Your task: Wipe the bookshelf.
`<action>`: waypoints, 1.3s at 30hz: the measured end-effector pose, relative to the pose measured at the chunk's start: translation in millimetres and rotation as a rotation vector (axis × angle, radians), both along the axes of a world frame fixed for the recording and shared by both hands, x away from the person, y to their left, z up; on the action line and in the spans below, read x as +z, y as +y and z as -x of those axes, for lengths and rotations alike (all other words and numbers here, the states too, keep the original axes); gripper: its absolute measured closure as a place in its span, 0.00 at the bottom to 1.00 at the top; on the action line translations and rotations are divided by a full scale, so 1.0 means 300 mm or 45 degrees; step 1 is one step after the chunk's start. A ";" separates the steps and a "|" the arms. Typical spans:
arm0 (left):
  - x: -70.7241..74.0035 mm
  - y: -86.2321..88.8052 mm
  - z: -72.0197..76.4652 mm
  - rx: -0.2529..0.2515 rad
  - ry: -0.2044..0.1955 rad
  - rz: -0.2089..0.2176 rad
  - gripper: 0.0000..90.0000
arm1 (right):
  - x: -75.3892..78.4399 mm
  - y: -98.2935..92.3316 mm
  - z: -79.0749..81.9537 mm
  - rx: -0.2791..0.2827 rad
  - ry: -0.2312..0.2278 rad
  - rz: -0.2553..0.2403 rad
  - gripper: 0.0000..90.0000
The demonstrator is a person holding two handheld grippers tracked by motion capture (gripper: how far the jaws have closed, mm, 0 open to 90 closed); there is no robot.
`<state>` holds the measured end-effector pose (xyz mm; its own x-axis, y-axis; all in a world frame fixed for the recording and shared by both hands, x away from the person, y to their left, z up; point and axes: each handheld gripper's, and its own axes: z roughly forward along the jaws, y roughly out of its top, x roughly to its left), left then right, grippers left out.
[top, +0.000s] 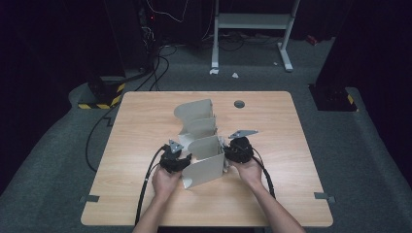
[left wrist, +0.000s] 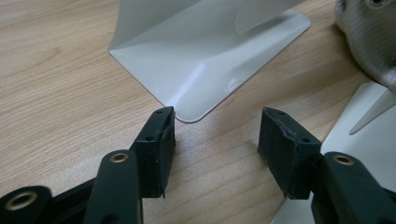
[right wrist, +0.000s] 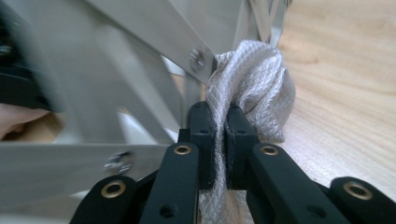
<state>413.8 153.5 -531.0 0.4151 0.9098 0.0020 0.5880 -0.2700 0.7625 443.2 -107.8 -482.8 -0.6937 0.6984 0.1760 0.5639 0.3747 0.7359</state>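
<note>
Right gripper (right wrist: 219,140) pinches the cloth, left gripper (left wrist: 215,140) stands open beside the rack.

The pale woven cloth (right wrist: 254,88) sits bunched against the metal folding rack (top: 201,145) at mid-worktop (top: 145,126), and the right jaws are clamped tight on its fold. It looks soft and light, likely to sag and drag, so a grip on a thick gathered fold suits best. The left jaws are apart with nothing between them, just short of a glossy white panel's (left wrist: 205,60) corner; that sheet looks stiff and slippery.

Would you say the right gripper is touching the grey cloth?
Touching: in the right gripper view, the right gripper has its jaws shut on the grey cloth, pinching it.
</note>
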 end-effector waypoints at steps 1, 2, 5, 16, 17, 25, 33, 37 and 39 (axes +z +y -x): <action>0.000 0.000 0.000 0.000 0.000 0.000 0.51 | -0.013 0.002 -0.009 -0.004 0.017 -0.002 0.94; 0.000 0.000 0.000 -0.001 0.000 -0.001 0.51 | -0.022 0.004 -0.015 -0.006 0.024 0.001 0.94; 0.000 0.000 0.000 0.000 0.000 -0.001 0.51 | -0.033 0.008 -0.025 -0.009 0.043 0.003 0.94; 0.000 0.000 0.000 -0.001 0.000 -0.002 0.51 | 0.099 -0.020 -0.019 -0.001 -0.049 -0.106 0.94; 0.000 -0.001 0.000 -0.001 0.000 -0.002 0.51 | 0.122 -0.022 -0.014 0.002 -0.067 -0.124 0.94; 0.000 0.000 0.000 -0.001 0.000 -0.003 0.51 | 0.242 -0.020 -0.002 0.027 -0.178 -0.153 0.94; 0.000 -0.001 0.000 0.000 0.001 -0.002 0.51 | 0.234 -0.005 -0.035 0.003 -0.179 -0.127 0.94; 0.000 -0.001 0.000 -0.001 0.001 -0.002 0.50 | 0.187 0.003 -0.057 -0.008 -0.134 -0.109 0.94; 0.000 -0.001 0.000 -0.002 0.001 -0.002 0.50 | 0.159 0.006 -0.064 -0.014 -0.114 -0.097 0.94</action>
<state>413.7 153.2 -530.9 0.4166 0.9091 0.0032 0.5881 -0.2722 0.7616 462.4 -106.2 -435.1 -0.7014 0.6931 0.1663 0.4982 0.3099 0.8098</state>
